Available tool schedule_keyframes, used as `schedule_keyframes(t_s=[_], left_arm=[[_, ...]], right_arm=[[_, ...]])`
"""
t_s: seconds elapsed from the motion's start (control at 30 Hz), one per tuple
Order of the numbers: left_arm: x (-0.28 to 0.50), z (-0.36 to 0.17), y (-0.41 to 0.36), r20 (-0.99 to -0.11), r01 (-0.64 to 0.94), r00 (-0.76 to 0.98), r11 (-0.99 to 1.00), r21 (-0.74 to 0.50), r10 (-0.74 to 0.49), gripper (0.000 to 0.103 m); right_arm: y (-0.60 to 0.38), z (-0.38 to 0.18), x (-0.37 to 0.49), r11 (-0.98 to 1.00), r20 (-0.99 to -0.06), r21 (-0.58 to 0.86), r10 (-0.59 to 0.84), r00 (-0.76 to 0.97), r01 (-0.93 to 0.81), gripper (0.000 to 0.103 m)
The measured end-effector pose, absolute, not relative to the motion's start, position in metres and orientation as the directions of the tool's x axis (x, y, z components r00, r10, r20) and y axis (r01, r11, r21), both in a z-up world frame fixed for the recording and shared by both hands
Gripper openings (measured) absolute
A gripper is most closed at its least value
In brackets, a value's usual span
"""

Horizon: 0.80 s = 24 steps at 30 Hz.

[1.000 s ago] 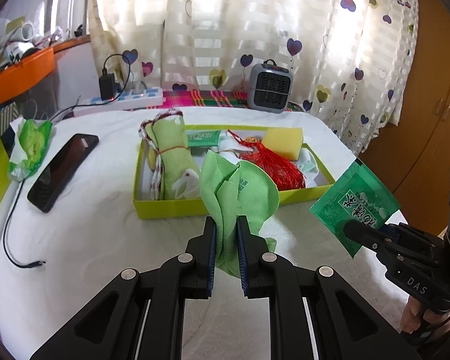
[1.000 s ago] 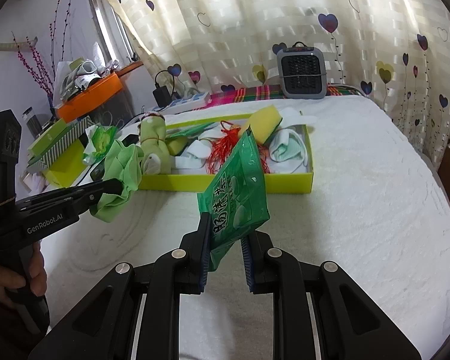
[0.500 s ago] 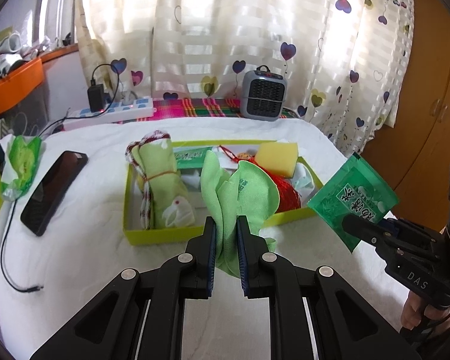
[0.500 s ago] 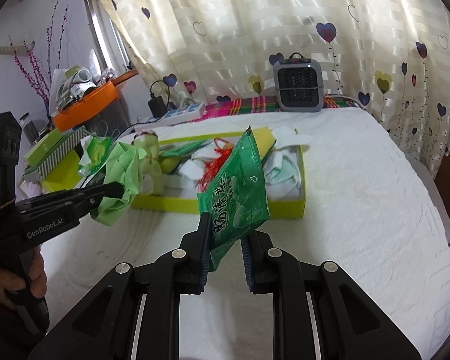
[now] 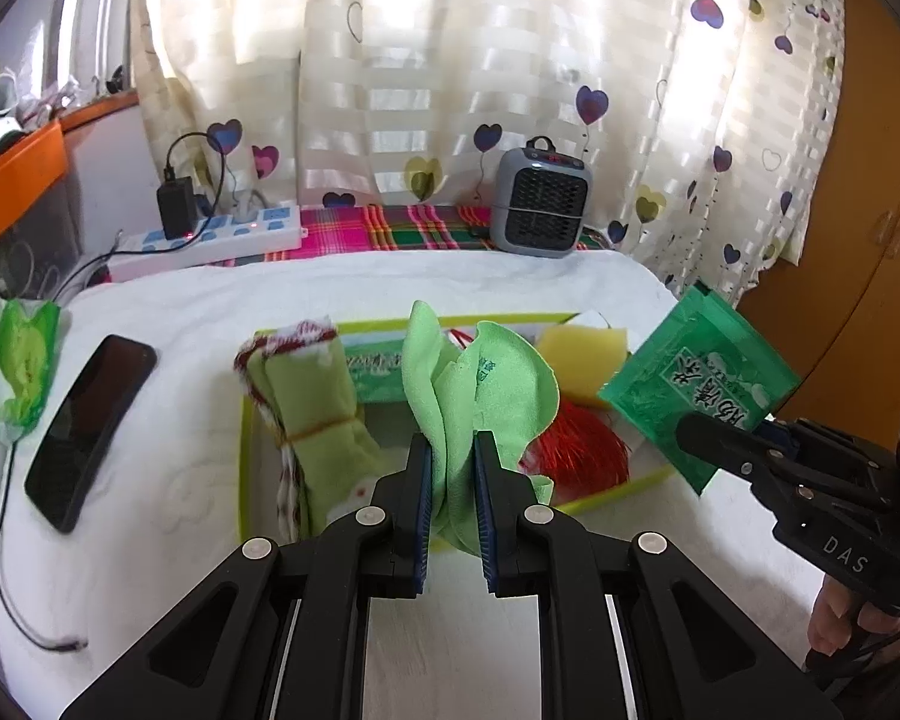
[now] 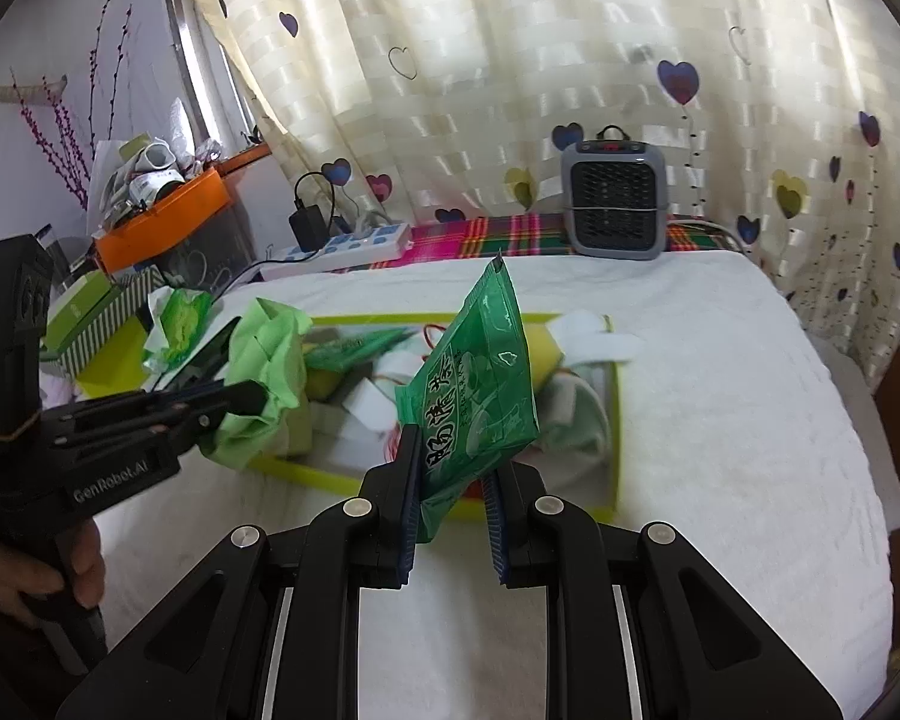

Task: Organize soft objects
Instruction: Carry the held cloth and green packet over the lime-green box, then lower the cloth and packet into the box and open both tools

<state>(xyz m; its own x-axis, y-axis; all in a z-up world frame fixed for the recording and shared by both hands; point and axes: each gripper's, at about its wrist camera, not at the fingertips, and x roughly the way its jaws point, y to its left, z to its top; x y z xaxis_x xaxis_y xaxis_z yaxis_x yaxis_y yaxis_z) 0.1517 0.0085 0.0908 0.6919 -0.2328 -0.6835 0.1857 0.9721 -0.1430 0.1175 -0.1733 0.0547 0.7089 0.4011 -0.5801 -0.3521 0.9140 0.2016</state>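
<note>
Right now your left gripper (image 5: 452,462) is clamping the light green cloth (image 5: 480,384) while your right gripper (image 6: 452,480) is pinching the dark green packet (image 6: 480,384), both held above the near edge of the yellow-green tray (image 5: 246,450). Beyond them, a rolled green towel (image 5: 312,402), yellow sponge (image 5: 582,354) and red tassel (image 5: 576,450) are lying in the tray on the white bedcover (image 6: 720,420).

Crowded yellow-green tray (image 5: 247,450) ahead; bare white tabletop (image 6: 720,420) rightward.
</note>
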Motion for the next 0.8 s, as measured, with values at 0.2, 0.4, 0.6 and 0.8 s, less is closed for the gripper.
schedule_keyframes(t_s=[0.2, 0.4, 0.6, 0.8], left_arm=[[0.172, 0.089, 0.006, -0.689, 0.183, 0.690, 0.975, -0.128, -0.220, 0.012], [0.191, 0.081, 0.006, -0.706, 0.177, 0.676, 0.977, -0.122, -0.211, 0.012], [0.204, 0.072, 0.005, -0.726, 0.170, 0.662, 0.981, -0.095, -0.185, 0.013], [0.213, 0.065, 0.003, -0.736, 0.165, 0.654, 0.983, -0.082, -0.171, 0.013]], right_arm=[[-0.159, 0.054, 0.142, 0.905, -0.603, 0.217, 0.419, 0.679, -0.367, 0.020], [-0.146, 0.052, 0.165, 0.904, -0.622, 0.215, 0.418, 0.663, -0.368, 0.020], [-0.139, 0.042, 0.186, 0.896, -0.661, 0.243, 0.433, 0.613, -0.371, 0.020], [-0.132, 0.030, 0.199, 0.893, -0.697, 0.250, 0.434, 0.571, -0.374, 0.020]])
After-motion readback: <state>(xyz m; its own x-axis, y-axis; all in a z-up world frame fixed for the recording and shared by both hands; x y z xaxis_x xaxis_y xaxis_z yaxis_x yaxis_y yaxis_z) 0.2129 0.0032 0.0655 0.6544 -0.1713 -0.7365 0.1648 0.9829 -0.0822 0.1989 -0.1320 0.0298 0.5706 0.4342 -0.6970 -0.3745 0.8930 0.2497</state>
